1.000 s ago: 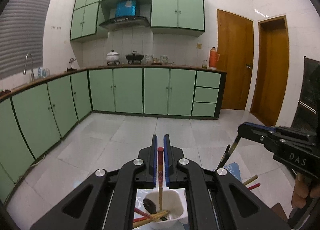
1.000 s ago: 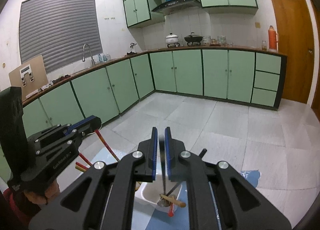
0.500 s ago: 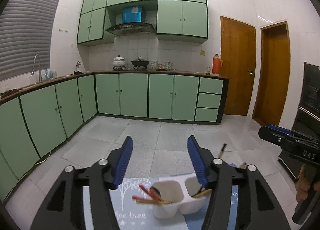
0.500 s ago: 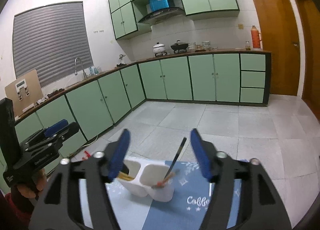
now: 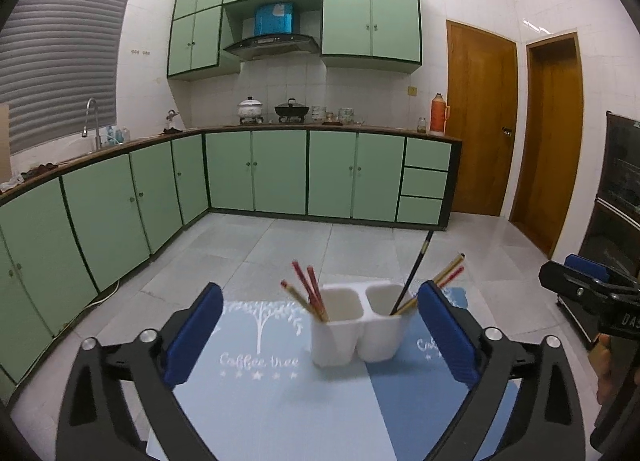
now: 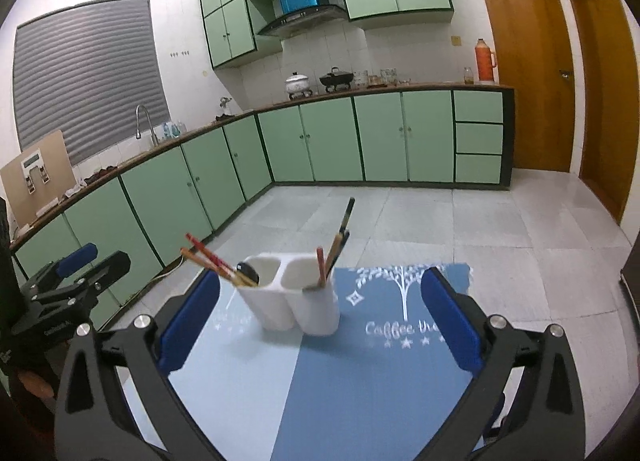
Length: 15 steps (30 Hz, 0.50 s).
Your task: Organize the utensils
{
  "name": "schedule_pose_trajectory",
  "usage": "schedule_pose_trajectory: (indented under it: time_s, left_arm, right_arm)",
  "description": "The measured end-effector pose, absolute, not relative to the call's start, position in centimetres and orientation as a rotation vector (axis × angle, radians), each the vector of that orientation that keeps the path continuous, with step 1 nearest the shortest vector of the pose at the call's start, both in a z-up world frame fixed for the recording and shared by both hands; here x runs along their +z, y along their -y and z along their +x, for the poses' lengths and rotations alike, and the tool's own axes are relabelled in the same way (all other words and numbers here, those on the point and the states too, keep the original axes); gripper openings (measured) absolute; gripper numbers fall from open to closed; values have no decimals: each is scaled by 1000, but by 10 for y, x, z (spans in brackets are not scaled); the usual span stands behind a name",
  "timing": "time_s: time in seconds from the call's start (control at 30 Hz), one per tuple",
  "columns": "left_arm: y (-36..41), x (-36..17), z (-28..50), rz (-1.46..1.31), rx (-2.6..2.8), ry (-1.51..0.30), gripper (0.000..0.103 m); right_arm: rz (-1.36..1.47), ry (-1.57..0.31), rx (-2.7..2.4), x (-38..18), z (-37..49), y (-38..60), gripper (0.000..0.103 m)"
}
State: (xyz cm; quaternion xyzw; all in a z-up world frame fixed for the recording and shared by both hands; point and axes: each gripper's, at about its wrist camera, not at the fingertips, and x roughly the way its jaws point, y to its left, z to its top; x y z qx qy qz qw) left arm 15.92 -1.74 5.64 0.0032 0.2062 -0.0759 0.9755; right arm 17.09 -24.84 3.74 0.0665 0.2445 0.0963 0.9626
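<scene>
Standing on blue mat: white two-cup holder, utensils upright in both cups.
L gripper & R gripper: fingers just opened wide, nothing between, both short of holder.

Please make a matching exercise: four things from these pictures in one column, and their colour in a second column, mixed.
Things:
1. utensil holder
2. table mat
3. thermos
4. cabinets

Colours:
A. green
B. white
C. orange
D. blue

Pairs: 1-B, 2-D, 3-C, 4-A
</scene>
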Motion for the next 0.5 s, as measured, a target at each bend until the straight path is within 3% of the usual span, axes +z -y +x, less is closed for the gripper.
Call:
schedule_pose_trajectory:
  time_s: [0.5]
  left_arm:
    - [20, 60, 111, 27, -168, -432, 97]
  right_arm:
    - [94, -569, 227, 40, 133, 230, 98]
